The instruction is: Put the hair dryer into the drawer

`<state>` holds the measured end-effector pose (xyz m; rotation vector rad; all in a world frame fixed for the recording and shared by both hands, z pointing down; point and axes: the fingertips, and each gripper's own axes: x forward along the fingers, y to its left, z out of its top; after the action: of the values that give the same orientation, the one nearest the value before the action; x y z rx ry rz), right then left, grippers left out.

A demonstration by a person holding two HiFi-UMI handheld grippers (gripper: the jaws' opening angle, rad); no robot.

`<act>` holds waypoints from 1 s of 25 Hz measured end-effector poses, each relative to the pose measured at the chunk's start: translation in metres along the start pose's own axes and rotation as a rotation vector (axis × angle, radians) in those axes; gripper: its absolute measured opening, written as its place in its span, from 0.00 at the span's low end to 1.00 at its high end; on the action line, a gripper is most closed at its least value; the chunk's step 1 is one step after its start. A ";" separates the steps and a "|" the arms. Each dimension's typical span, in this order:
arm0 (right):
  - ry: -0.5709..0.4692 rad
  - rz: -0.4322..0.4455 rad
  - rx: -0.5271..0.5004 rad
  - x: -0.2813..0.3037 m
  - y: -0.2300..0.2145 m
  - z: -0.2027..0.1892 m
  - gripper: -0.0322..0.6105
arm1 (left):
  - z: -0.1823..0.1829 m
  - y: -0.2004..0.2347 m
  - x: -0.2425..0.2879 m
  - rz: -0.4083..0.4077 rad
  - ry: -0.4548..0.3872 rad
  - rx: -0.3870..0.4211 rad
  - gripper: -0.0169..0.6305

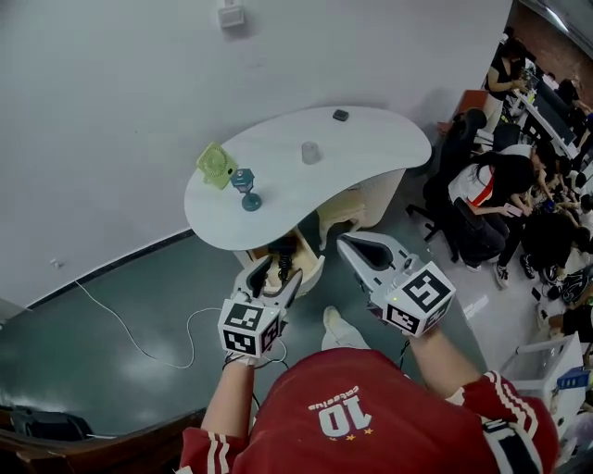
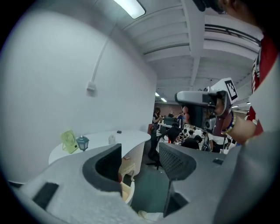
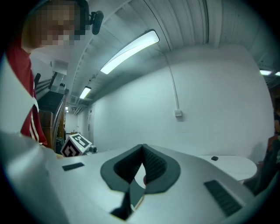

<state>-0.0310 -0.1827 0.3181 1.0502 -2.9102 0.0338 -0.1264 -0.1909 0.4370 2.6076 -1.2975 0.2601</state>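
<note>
Sitting in open drawer [image 1: 313, 270]: hair dryer [image 1: 283, 257], prob.

Cool, even light throughout. A ceiling tube [image 3: 130, 51] glares white in my right gripper view; a second tube [image 2: 129, 7] burns out at the top of my left gripper view, where my left gripper [image 2: 141, 158] is soft, close to the lens. Both gripper views bulge and fall to black at their round edges. In the head view the table [image 1: 371, 148] shadows the floor [image 1: 167, 268] beneath it softly.
</note>
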 end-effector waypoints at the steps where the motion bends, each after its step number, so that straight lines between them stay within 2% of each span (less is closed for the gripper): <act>1: -0.011 -0.009 -0.002 -0.003 0.001 0.004 0.06 | 0.012 -0.001 -0.010 0.000 -0.032 0.006 0.45; 7: -0.103 -0.094 -0.012 -0.020 -0.007 0.040 0.06 | 0.087 -0.007 -0.068 0.025 -0.226 0.042 0.44; 12: -0.154 -0.136 -0.033 -0.027 -0.006 0.057 0.06 | 0.119 -0.004 -0.106 0.106 -0.299 0.105 0.41; 21: -0.159 -0.115 -0.038 -0.028 0.009 0.058 0.06 | 0.130 0.011 -0.134 0.222 -0.362 0.093 0.16; 23: -0.157 -0.111 -0.038 -0.027 0.011 0.056 0.06 | 0.131 0.012 -0.136 0.234 -0.369 0.108 0.06; 25: -0.156 -0.110 -0.040 -0.027 0.012 0.054 0.06 | 0.133 0.011 -0.137 0.232 -0.371 0.124 0.04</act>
<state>-0.0197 -0.1586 0.2624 1.2586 -2.9679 -0.1152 -0.2087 -0.1290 0.2761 2.6956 -1.7613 -0.1206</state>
